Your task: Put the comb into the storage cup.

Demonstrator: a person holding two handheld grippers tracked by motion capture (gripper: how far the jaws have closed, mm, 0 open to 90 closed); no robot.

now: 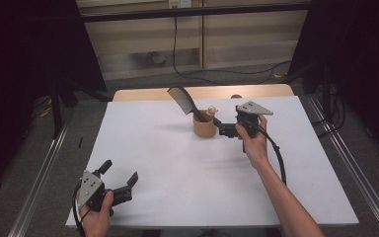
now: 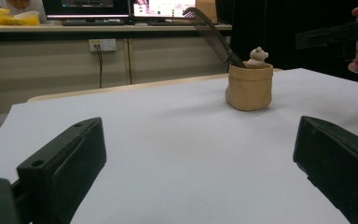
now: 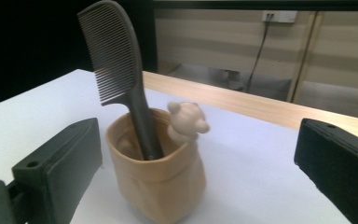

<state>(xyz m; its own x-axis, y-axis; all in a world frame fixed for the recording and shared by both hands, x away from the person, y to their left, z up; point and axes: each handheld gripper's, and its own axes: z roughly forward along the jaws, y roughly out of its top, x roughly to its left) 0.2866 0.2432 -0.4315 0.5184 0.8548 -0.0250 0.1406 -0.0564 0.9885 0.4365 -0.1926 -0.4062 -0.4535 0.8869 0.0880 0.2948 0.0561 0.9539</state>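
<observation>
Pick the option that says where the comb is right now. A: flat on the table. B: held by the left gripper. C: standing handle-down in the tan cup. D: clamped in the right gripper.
C: the comb stands with its handle inside the cup, teeth end up, free of both grippers.

Grey floor (image 1: 143, 81), beige wall panels (image 1: 246, 34)

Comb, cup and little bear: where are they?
Comb (image 3: 114, 60), right gripper view, on its teeth.
Cup (image 3: 161, 186), right gripper view, on its tan front wall.
Little bear (image 3: 186, 121), right gripper view, on its head.
</observation>
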